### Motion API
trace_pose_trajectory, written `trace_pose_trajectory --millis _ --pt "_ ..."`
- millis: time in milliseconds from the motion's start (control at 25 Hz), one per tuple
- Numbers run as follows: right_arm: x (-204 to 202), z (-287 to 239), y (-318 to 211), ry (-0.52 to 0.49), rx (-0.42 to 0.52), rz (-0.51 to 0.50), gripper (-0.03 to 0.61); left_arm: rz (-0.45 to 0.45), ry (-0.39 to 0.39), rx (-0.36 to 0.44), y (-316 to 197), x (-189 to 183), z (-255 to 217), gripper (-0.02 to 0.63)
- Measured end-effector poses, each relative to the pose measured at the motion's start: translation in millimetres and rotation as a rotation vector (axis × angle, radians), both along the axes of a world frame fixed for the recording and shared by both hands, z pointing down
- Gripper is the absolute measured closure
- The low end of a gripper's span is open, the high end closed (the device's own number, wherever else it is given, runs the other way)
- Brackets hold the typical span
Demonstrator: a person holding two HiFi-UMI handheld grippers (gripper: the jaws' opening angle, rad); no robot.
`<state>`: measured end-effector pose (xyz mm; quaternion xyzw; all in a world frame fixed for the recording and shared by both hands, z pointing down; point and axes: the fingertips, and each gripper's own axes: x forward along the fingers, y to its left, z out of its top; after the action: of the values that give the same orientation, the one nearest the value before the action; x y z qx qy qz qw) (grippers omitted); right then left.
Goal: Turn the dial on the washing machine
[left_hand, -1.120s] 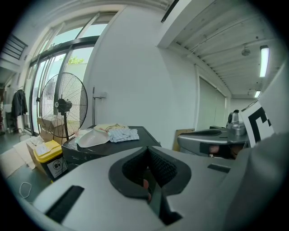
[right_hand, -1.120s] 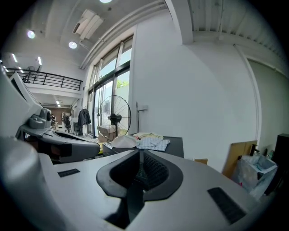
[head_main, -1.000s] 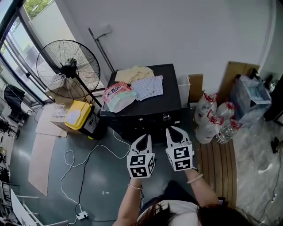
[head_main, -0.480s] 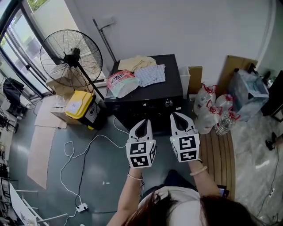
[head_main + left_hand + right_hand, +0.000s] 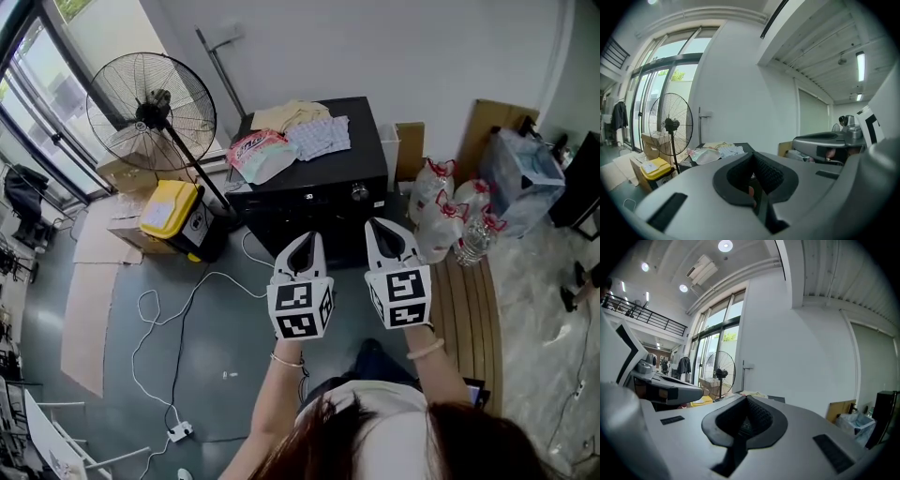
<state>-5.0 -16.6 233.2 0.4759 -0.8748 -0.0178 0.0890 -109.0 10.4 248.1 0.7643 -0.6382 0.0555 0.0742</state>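
— Black washing machine (image 5: pixel 361 159) straight ahead of both tools, well apart from the tips. Target dial (image 5: pixel 359 191) on its front strip, ahead of the right gripper (image 5: pixel 380 227) and slightly to its inner side; farther from the left gripper (image 5: pixel 307 239).
— Jaw state?
— Pressed together on both, nothing pinched. Held side by side, pointing at the machine. Looks like approach posture, no contact yet.
— Why closed ahead of a knob?
— Guess: carried closed for transit. Needs spreading wide enough to straddle the dial, then closing on it. Right one better placed for that; left probably just parked alongside, out of the way.
— Obstructions?
— Pile of clothes (image 5: pixel 300 141) on the lid, beyond the dial, clear of the panel. Pedestal fan (image 5: pixel 150 98) far off past the left tool's outer side. Nothing between tips and dial.
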Motion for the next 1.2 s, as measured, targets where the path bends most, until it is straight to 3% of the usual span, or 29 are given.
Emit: trace_pose_trajectory --millis 520,1200 --pt "-4.0 -8.4 26.3 -0.009 0.017 0.017 0.551 0.041 0.0 0.002 24.4 -1.1 -4.6 0.597" --pt "-10.3 -5.4 6.6 -0.001 0.0 -0.001 0.551 0.052 -0.009 0.016 2.4 -6.0 -9.5 0.597"
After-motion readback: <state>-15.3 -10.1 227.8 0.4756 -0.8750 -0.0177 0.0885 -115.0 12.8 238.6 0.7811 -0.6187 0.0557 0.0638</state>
